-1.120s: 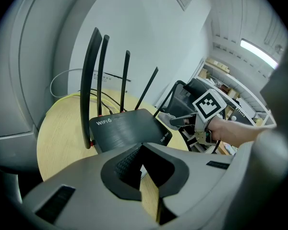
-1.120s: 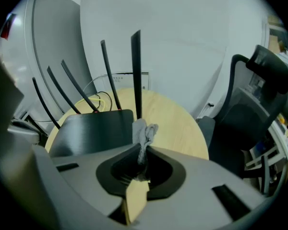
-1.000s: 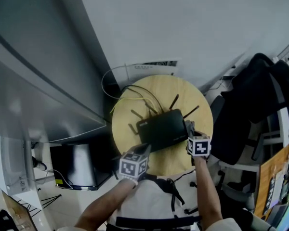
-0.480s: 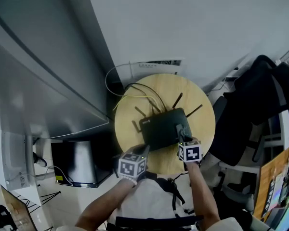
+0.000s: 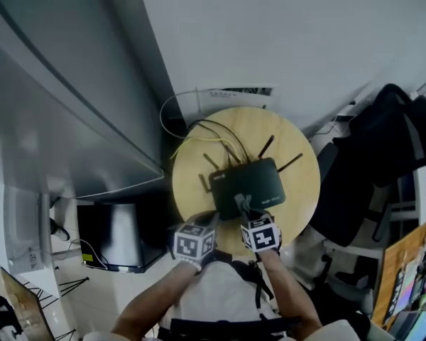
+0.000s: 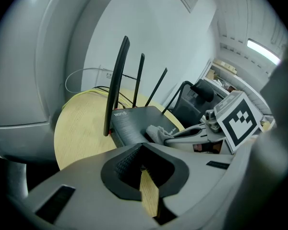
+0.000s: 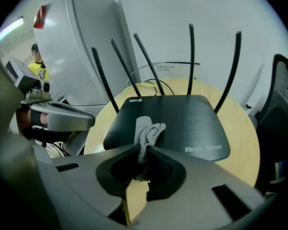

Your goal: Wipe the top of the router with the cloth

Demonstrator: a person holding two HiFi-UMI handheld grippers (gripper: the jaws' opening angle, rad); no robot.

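- A round wooden table (image 5: 302, 183) spreads under and ahead of your left gripper (image 5: 207, 222) and your right gripper (image 5: 240, 204).
- Black and yellow cables (image 5: 216, 130) trail over the table's far side, beyond both grippers.
- A thin white cable (image 5: 163, 116) loops off the far-left rim, near a printed white plate (image 5: 234, 92) low on the wall (image 5: 284, 34).
- A big grey cabinet (image 5: 64, 119) stands to the left of your left gripper, with a dark box (image 5: 117, 236) beneath it.
- A black chair (image 5: 383, 141) sits well to the right of your right gripper.
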